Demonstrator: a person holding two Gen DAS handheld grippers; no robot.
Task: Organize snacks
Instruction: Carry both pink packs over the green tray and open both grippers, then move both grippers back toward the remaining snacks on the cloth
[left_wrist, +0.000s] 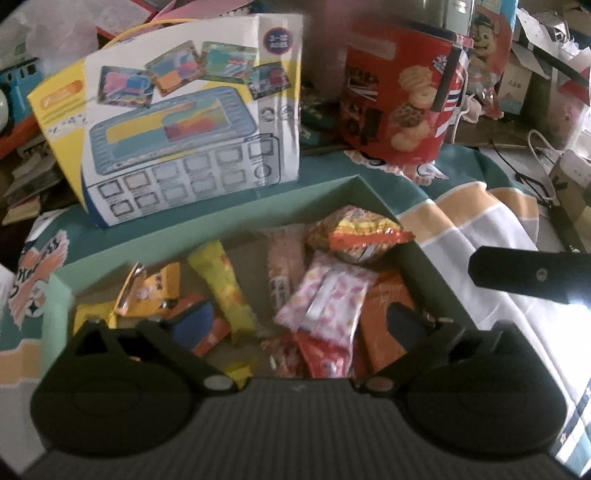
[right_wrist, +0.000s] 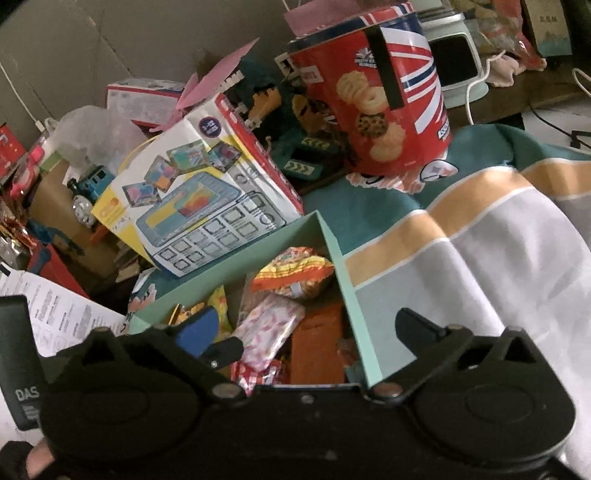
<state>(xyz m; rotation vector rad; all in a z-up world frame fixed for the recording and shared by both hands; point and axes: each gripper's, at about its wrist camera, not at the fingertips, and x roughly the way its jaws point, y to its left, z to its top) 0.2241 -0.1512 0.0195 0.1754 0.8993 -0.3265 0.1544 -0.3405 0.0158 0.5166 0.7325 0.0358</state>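
Observation:
A mint-green box (left_wrist: 221, 218) lies on the cloth and holds several snack packs. Among them are a long yellow pack (left_wrist: 225, 291), a pink-and-white pack (left_wrist: 328, 299), a puffy orange-and-yellow bag (left_wrist: 354, 236) and a flat orange pack (left_wrist: 384, 314). My left gripper (left_wrist: 299, 325) hangs open just above the snacks with nothing between its fingers. My right gripper (right_wrist: 308, 330) is open too and straddles the right wall of the box (right_wrist: 351, 295). One of its fingers is inside over the pink-and-white pack (right_wrist: 266, 328); the other is outside over the cloth.
A white-and-yellow toy box (left_wrist: 177, 122) leans behind the green box. A red biscuit tin (left_wrist: 402, 96) stands at the back right. A teal, orange and grey striped cloth (left_wrist: 480, 229) spreads to the right. Toys, cartons and cables crowd the back, and a printed sheet (right_wrist: 66, 314) lies left.

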